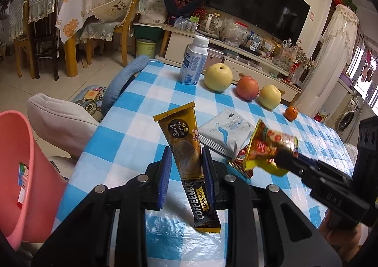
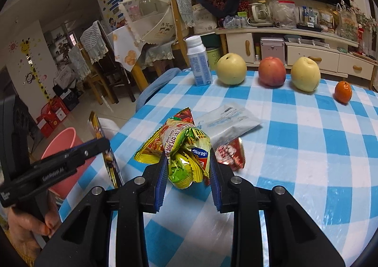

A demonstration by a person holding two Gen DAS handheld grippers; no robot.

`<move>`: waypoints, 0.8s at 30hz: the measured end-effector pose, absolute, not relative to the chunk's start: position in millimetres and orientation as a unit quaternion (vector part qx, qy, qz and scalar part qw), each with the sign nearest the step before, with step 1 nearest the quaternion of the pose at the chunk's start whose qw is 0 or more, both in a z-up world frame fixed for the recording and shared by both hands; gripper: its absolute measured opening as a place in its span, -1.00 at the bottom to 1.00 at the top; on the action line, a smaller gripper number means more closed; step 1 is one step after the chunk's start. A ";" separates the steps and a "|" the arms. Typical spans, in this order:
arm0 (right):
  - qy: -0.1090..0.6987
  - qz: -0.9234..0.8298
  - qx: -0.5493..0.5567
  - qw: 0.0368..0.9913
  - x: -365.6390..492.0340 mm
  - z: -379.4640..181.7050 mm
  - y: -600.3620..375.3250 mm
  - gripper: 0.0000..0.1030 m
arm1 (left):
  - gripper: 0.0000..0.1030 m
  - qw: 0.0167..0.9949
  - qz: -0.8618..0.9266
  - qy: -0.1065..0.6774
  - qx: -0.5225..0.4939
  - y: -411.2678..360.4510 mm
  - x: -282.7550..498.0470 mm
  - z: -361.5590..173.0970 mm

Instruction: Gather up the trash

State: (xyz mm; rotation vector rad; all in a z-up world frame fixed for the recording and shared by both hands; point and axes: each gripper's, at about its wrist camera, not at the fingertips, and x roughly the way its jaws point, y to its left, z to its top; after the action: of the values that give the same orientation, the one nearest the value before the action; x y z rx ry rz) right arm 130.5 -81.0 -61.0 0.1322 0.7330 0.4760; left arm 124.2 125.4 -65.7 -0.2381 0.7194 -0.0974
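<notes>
My left gripper [image 1: 186, 163] is shut on a gold and black coffee mix sachet [image 1: 183, 146], held upright above the checked table. My right gripper [image 2: 187, 165] is shut on a crumpled yellow-green snack wrapper [image 2: 184, 149]; that wrapper [image 1: 267, 146] also shows at the right of the left wrist view. A white flat packet [image 2: 226, 123] and a red wrapper [image 2: 232, 153] lie on the cloth just beyond. A pink bin [image 1: 21, 172] stands on the floor left of the table; the same bin [image 2: 63, 146] sits behind the left gripper [image 2: 104, 146] in the right wrist view.
Along the far edge of the blue-and-white table [image 2: 307, 149] stand a white bottle [image 2: 199, 61], two yellow pears [image 2: 231, 68], a red apple [image 2: 271, 71] and a small orange [image 2: 343, 92]. A grey cushioned seat [image 1: 59, 120] and a blue cushion [image 1: 127, 75] flank the table's left side.
</notes>
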 end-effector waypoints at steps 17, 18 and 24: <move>0.432 0.172 0.087 0.881 79.4 -97.1 -106.6 -0.30 | -0.46 0.866 -0.138 0.475 -0.066 97.2 128.3 -106.7; 0.435 0.168 0.081 0.881 79.8 -100.4 -106.3 -0.29 | -0.45 0.865 -0.135 0.479 -0.064 96.0 128.7 -109.2; 0.431 0.167 0.051 0.886 78.2 -108.9 -106.4 0.25 | 0.23 0.863 -0.105 0.492 -0.042 91.9 129.8 -118.0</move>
State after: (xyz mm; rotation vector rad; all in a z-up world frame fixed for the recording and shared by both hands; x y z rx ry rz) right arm 78.2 -106.4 -108.9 0.1068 0.8955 0.3465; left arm 129.8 91.9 -118.0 -0.0883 1.0311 -0.2207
